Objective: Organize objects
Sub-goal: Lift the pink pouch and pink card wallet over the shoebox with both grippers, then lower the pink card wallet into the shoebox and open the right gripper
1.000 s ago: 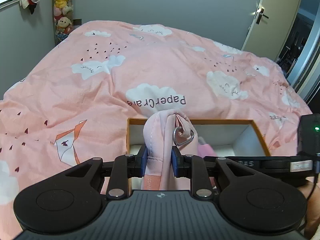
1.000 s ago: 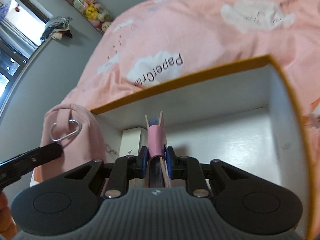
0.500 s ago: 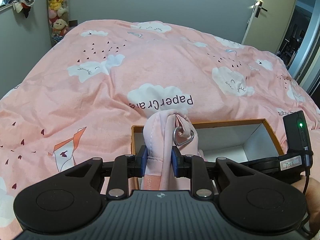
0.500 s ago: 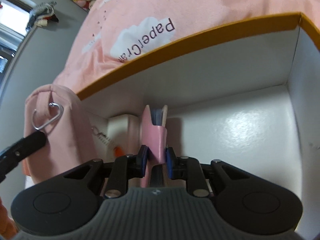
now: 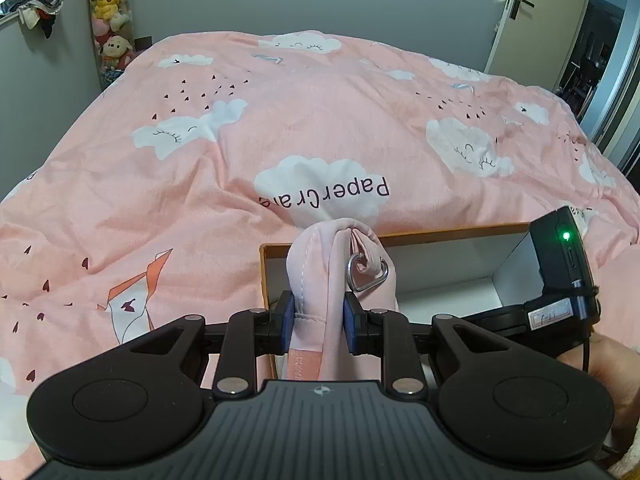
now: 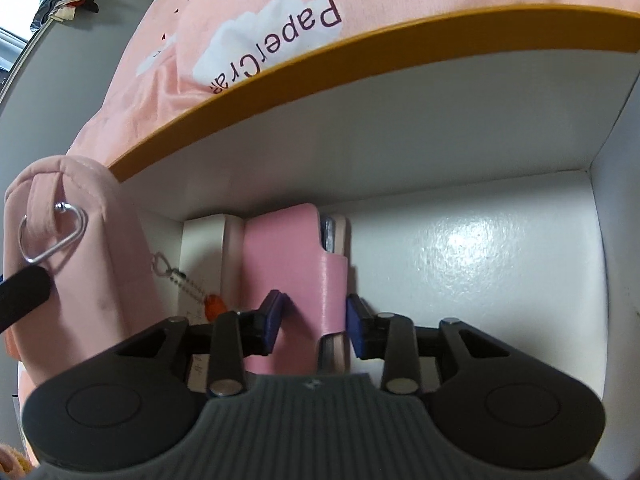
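My left gripper [image 5: 318, 322] is shut on a soft pink pouch [image 5: 320, 280] with a silver heart ring [image 5: 366, 276], held at the left end of an open white box with an orange rim [image 5: 460, 232]. The pouch also shows in the right wrist view [image 6: 76, 264]. My right gripper [image 6: 316, 316] is inside the box, open, its pads standing either side of a pink case [image 6: 292, 252] that lies on the box floor [image 6: 480, 264]. A white item [image 6: 204, 248] and a small keychain with an orange bit [image 6: 188, 284] lie left of the case.
The box sits on a bed with a pink cloud-print duvet [image 5: 280, 120]. Grey walls stand behind, with a column of plush toys [image 5: 108, 16] at back left and a door [image 5: 516, 8] at back right. The right half of the box floor is bare.
My right gripper has gone deeper into the box and opened, letting the pink case tip over flat onto the floor. My left gripper has kept its hold on the pouch, lifting slightly.
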